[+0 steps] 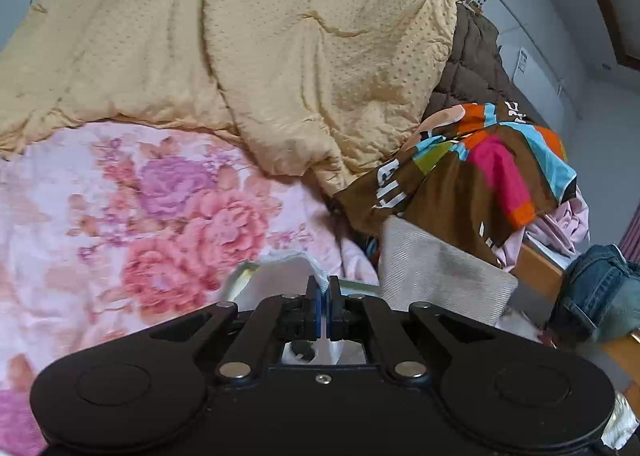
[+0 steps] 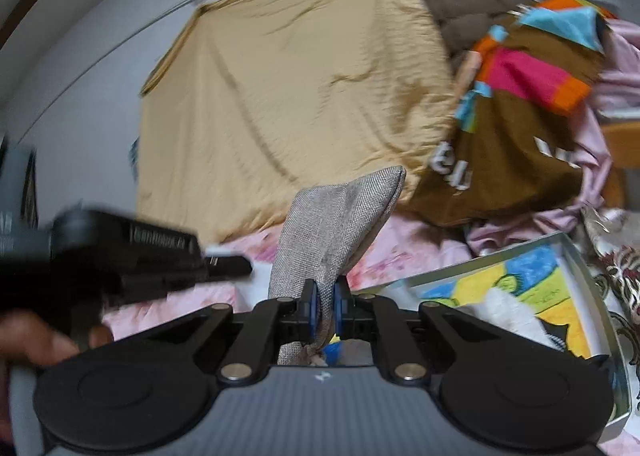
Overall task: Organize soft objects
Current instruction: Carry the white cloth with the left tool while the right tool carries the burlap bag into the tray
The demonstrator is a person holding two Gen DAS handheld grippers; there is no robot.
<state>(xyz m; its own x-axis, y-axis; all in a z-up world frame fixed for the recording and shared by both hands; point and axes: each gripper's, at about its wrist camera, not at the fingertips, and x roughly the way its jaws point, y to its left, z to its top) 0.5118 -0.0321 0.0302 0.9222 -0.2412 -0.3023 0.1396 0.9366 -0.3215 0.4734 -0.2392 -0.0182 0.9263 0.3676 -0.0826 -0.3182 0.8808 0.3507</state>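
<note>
In the left wrist view my left gripper (image 1: pixel 323 284) is shut on the edge of a thin white cloth (image 1: pixel 286 270), held low over the pink floral bedsheet (image 1: pixel 160 207). The right wrist view shows my right gripper (image 2: pixel 324 290) shut on a corner of a grey woven cushion (image 2: pixel 340 215), which stands up in front of the camera. The same grey cushion (image 1: pixel 440 276) appears just right of my left gripper. From the right wrist view the left gripper (image 2: pixel 240 266) points in from the left, blurred, with a hand (image 2: pixel 32 340) on its handle.
A rumpled yellow quilt (image 1: pixel 280 55) covers the back of the bed. To its right lie a brown quilted jacket (image 1: pixel 476 55), a brown multicoloured blanket (image 1: pixel 480 175) and pale pink cloth (image 1: pixel 568 223). Jeans (image 1: pixel 596 288) sit off the bed's wooden edge. A shallow tray with a coloured picture (image 2: pixel 520 276) lies right.
</note>
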